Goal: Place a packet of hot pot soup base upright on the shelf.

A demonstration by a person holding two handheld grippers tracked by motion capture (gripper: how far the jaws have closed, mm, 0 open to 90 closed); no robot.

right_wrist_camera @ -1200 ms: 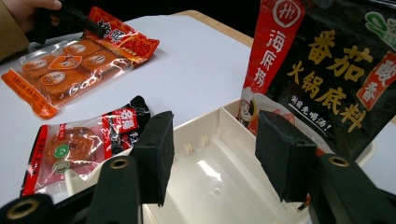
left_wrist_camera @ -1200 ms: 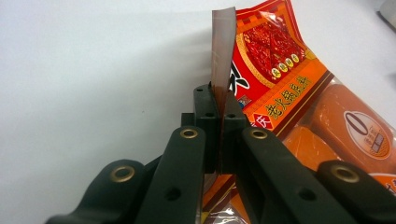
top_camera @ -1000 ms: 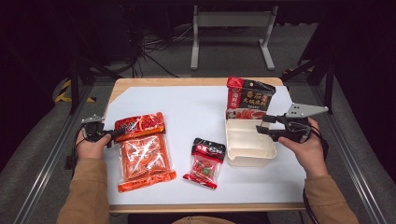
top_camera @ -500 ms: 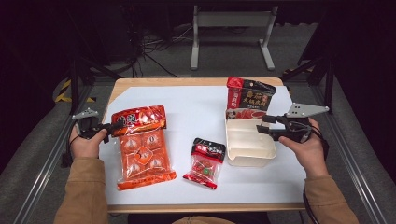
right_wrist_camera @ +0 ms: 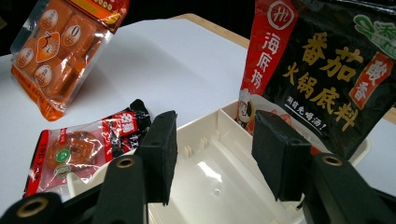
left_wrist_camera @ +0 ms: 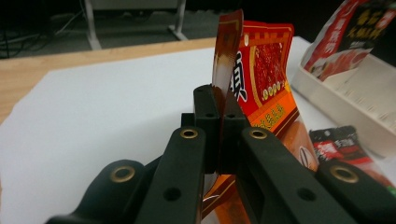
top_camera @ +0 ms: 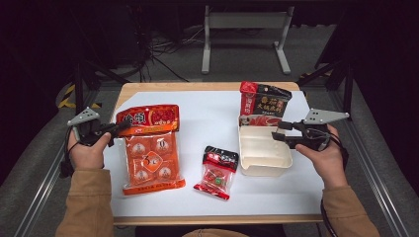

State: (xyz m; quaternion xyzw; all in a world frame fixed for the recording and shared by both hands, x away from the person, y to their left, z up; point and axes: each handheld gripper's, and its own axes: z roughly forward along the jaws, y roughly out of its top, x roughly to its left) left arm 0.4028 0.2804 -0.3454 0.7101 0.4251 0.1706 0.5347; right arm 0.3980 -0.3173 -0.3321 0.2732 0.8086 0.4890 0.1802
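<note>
The left gripper (top_camera: 117, 129) pinches the top edge of the orange snack bag (top_camera: 150, 150) near the desk's (top_camera: 207, 111) left edge, the bag's upper end raised off the surface. The right gripper (top_camera: 277, 132) hangs with jaws spread over the cream tray (top_camera: 262, 155) at the right edge, gripping nothing. A black-and-red pouch (top_camera: 263, 104) leans in the tray's far end; a small red packet (top_camera: 217, 171) lies mid-desk.

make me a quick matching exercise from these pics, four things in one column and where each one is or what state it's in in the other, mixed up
Things:
1. orange snack bag
2. small red packet
3. black sauce pouch
4. cream tray

Places or states:
A. standing at the tray's far end
B. lying flat on the table, untouched
C. pinched at its top edge by the left gripper
D. under the open right gripper

Pairs: 1-C, 2-B, 3-A, 4-D
</note>
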